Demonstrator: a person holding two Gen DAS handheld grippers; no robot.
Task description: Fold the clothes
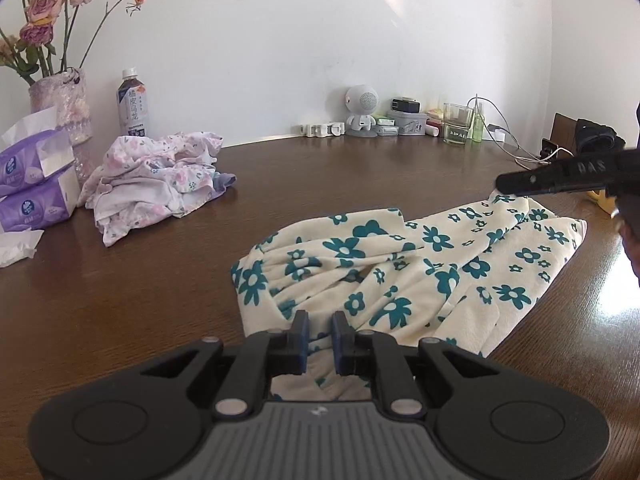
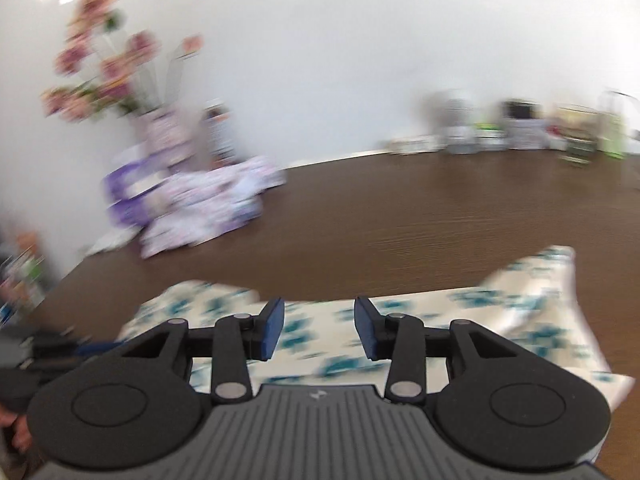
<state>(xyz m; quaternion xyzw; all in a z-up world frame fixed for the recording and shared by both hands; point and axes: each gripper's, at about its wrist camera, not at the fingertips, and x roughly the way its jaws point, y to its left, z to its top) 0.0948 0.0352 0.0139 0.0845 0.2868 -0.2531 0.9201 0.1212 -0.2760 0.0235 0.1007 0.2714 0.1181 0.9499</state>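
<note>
Cream teal-flower garment (image 1: 400,276) lay rumpled on desk (image 1: 160,280), ctr to 3 o'clock. Left tool (image 1: 320,336) hung over near hem w/ narrow gap, nothing pinched. Right tool (image 2: 320,326) spread wide above cloth.

Both wrist views low over table (image 1: 120,280), facing wall, sharing garment (image 1: 400,272)

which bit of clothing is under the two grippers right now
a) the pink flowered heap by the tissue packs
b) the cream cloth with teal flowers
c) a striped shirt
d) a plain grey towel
b: the cream cloth with teal flowers lies spread below the left gripper and the right gripper, while the pink flowered heap sits apart by the tissue packs.
</note>
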